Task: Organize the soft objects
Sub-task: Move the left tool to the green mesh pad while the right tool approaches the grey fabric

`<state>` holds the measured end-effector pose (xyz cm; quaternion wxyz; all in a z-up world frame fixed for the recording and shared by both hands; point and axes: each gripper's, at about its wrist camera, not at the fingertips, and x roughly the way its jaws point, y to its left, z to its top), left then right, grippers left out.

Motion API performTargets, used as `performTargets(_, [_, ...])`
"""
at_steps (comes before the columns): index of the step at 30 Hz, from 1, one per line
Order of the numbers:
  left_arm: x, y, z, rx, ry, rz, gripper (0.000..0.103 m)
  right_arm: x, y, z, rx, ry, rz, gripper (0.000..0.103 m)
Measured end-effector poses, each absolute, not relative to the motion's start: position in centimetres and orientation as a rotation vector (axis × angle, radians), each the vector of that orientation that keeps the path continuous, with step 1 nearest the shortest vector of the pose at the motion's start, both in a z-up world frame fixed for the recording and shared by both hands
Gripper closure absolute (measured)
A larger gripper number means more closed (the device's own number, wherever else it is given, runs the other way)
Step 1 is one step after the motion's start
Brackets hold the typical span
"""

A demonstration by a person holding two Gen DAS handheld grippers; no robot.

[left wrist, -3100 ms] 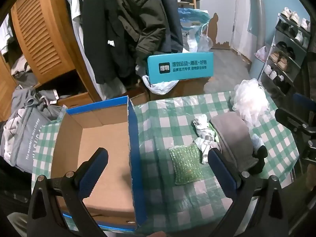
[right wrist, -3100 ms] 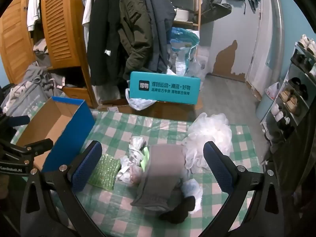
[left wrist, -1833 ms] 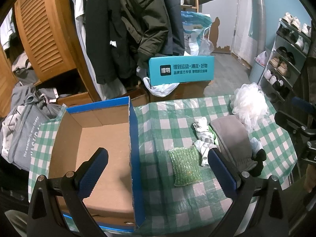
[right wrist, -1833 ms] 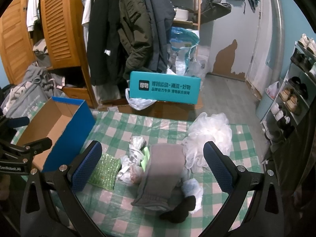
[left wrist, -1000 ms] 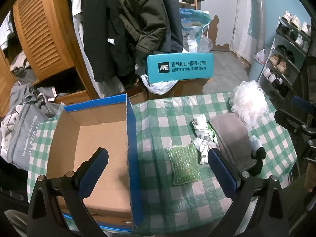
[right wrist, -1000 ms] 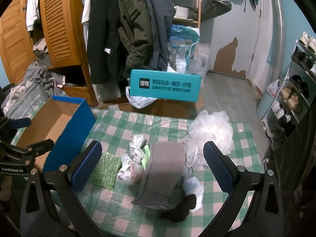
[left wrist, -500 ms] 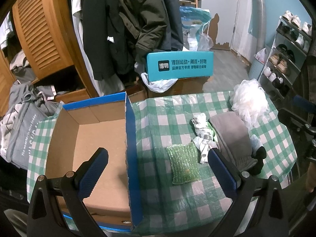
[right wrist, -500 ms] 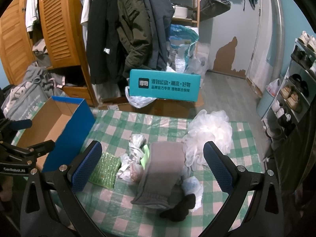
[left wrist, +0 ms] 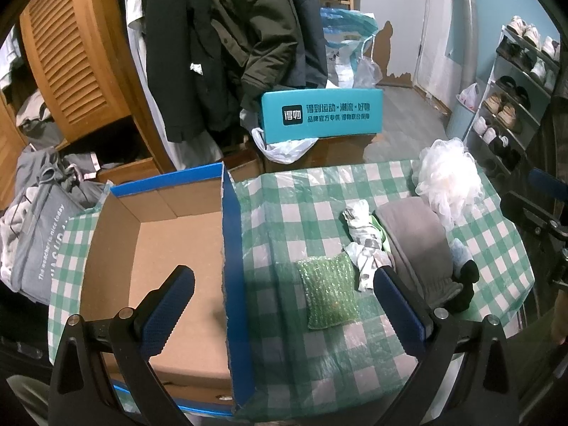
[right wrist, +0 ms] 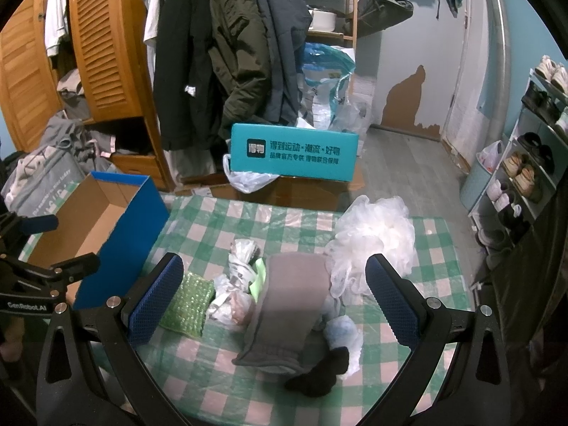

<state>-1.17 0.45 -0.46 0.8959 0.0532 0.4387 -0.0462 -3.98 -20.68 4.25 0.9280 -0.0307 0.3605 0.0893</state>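
A pile of soft things lies on the green checked tablecloth [left wrist: 305,191]: a green bubble-wrap pad [left wrist: 328,293] [right wrist: 186,305], crumpled white wrapping [left wrist: 362,238] [right wrist: 238,273], a folded grey cloth [left wrist: 419,241] [right wrist: 287,301], a black sock [left wrist: 465,285] [right wrist: 319,376] and a white mesh puff [left wrist: 447,181] [right wrist: 376,241]. An empty blue-sided cardboard box [left wrist: 167,259] [right wrist: 120,220] stands left of them. My left gripper [left wrist: 284,294] hovers open above the box's right wall. My right gripper [right wrist: 271,291] hangs open above the grey cloth, holding nothing.
Beyond the table stand a teal box [left wrist: 321,115] on brown cartons, hanging coats [right wrist: 227,46] and a wooden wardrobe [left wrist: 71,56]. A shoe rack [right wrist: 532,163] lines the right wall. A grey bag [left wrist: 35,238] with clothes sits at the left.
Both grippers drifted only slightly and stay open. Nothing on the table has moved.
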Motion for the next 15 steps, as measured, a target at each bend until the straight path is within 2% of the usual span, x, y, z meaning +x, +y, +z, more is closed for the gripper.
performTargets(15, [-1.5,-0.6,-3.2,0.125,1.017,-0.109,0.001,-3.3,-23.3,1.7,-0.046,0.839,0.113,0.002])
